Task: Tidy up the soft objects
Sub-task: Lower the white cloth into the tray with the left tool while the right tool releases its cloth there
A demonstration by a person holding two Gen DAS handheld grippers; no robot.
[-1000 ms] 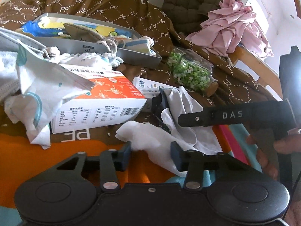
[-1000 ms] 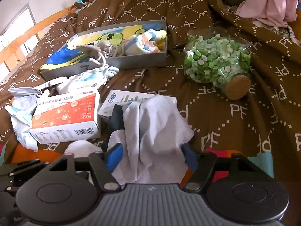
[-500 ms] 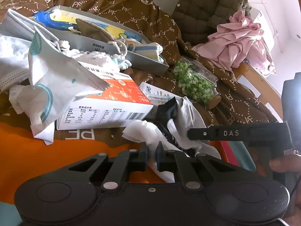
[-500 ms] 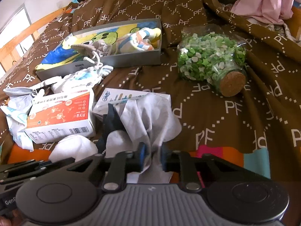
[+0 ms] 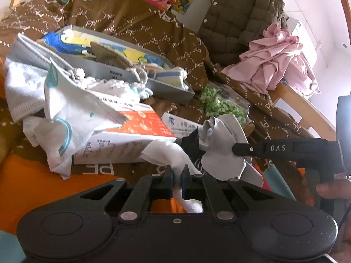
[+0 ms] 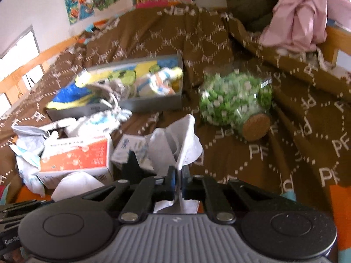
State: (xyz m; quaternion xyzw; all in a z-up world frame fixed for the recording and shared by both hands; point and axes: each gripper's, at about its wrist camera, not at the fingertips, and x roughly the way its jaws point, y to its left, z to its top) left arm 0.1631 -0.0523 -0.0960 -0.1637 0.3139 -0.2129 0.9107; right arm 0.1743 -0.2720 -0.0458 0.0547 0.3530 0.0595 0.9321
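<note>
A white cloth [image 5: 169, 153] lies bunched on the bed in front of an orange-and-white carton, and my left gripper [image 5: 178, 176] is shut on its near end. Just right of it a grey cloth [image 5: 221, 153] with a black piece [image 5: 192, 144] beside it is lifted into a peak. My right gripper [image 6: 178, 180] is shut on that grey cloth [image 6: 175, 144]; its finger [image 5: 263, 149] reaches in from the right in the left wrist view. A grey tray [image 6: 153, 103] further back holds colourful soft items [image 6: 158, 81].
An orange-and-white carton [image 6: 74, 155], a small white box [image 6: 131, 146], a crumpled white wrapper [image 5: 72, 118] and face masks [image 5: 24, 92] crowd the left. A corked jar of green and white bits [image 6: 237, 105] lies right. Pink clothing [image 5: 274, 65] hangs on the wooden bed rail.
Both grippers went from open to shut: the left on the white cloth, the right on the grey cloth. The grey cloth is now drawn up into a peak.
</note>
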